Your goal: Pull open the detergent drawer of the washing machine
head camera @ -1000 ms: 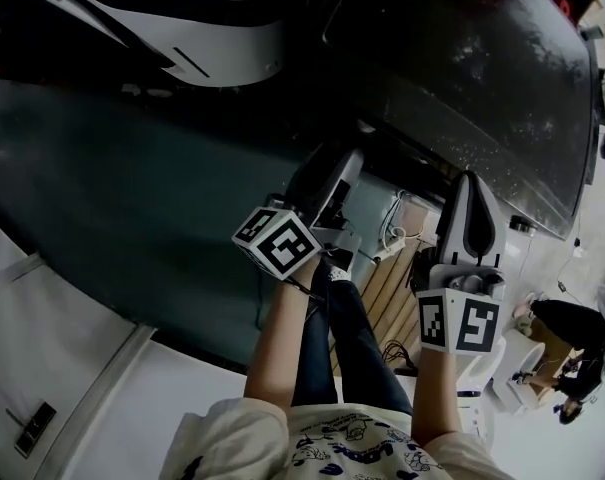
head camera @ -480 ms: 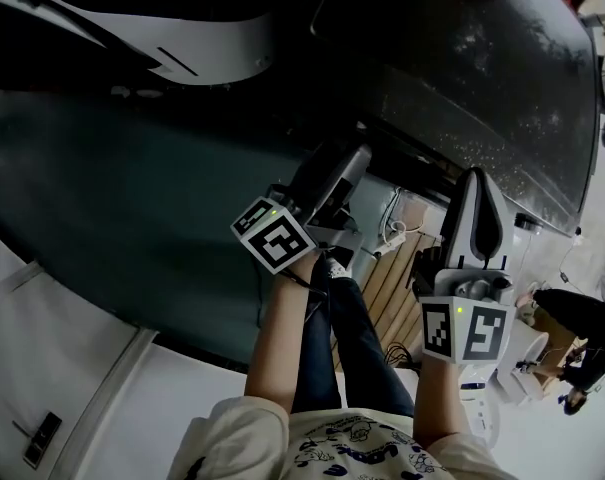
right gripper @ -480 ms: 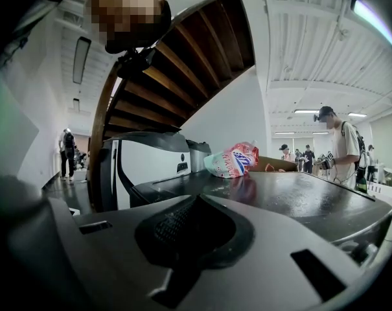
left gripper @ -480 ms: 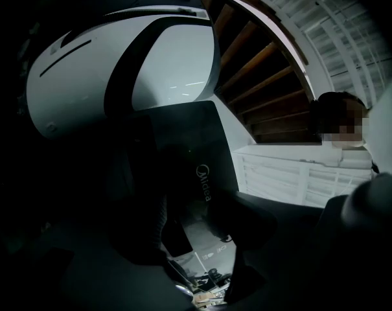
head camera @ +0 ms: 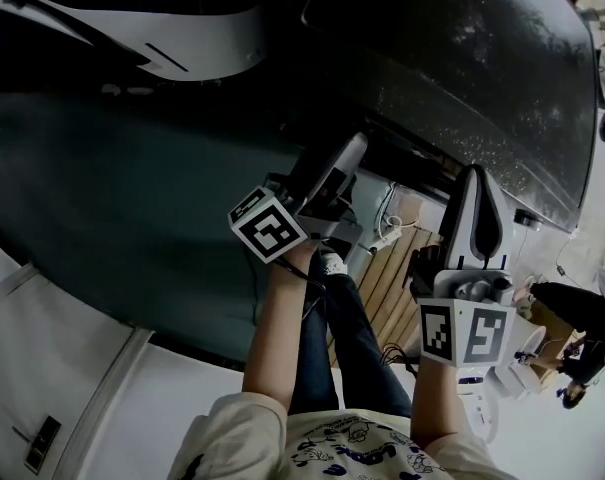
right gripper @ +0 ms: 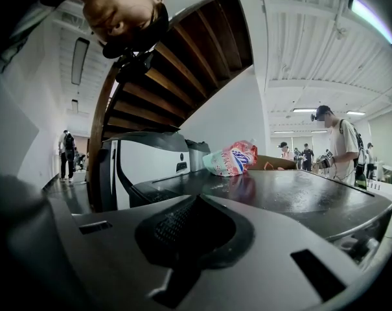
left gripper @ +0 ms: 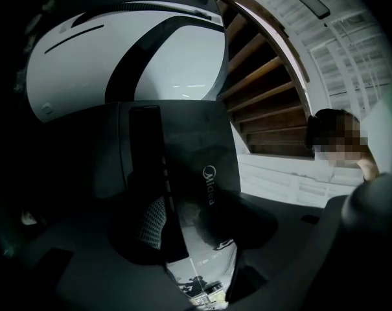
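**Left gripper on the drawer, pull not yet made**

The left gripper point(left gripper: 197, 229) has its jaws on either side of the dark, logo-marked drawer point(left gripper: 196, 148), which stands between the pads. They look pinched onto its front edge, the hold a straight pull needs. The drawer sits at the near edge of the dark washer point(head camera: 452, 58), and it seems barely out, if at all. The right gripper point(right gripper: 193, 224) is clenched on nothing and held off to the side, clear of the drawer's path. A bag point(right gripper: 231, 157) lies on the washer's top.
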